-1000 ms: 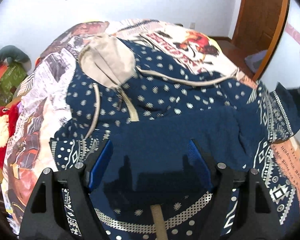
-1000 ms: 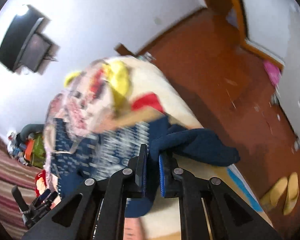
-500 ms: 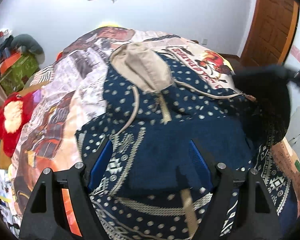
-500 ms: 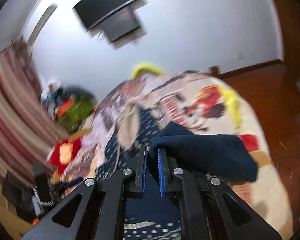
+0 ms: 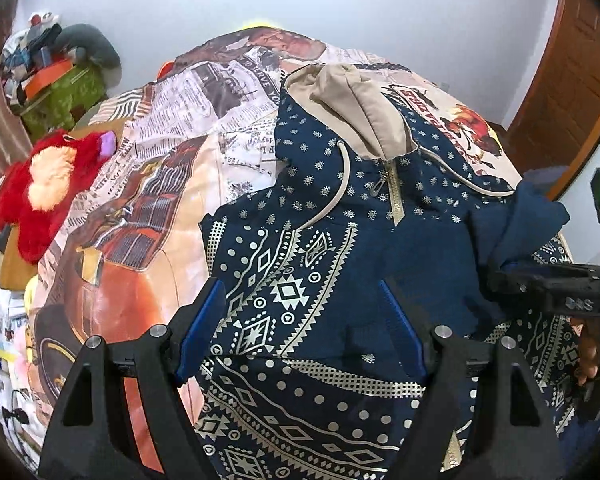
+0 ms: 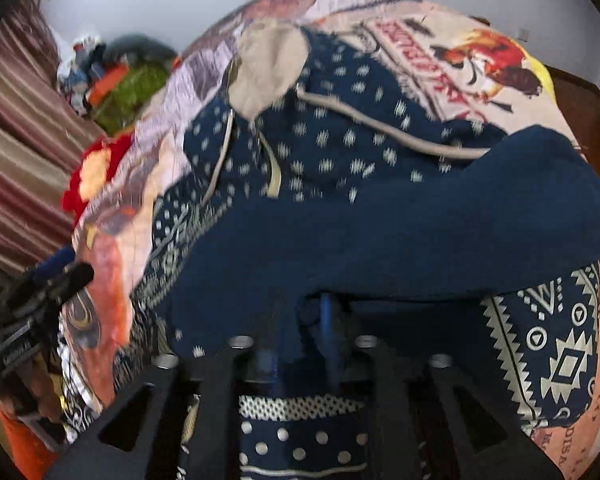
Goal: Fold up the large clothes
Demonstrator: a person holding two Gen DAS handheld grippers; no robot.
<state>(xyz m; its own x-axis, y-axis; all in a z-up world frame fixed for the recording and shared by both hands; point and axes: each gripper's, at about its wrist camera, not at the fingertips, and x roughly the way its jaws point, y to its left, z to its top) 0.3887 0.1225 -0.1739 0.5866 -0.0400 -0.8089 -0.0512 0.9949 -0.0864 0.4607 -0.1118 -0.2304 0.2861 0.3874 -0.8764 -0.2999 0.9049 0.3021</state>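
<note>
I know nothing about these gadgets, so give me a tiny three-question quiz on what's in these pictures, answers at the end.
1. True or false: the beige hood of the navy patterned hoodie points toward the far wall.
2. Which side of the printed bedspread holds the red plush toy, in the left wrist view? A) left B) right
3. Fill in: the plain navy sleeve is draped across the hoodie's ____.

Key:
1. True.
2. A.
3. Front. The sleeve sits between the fingers of the right gripper, whose jaws are opening; the left gripper hangs open above the hoodie.
</note>
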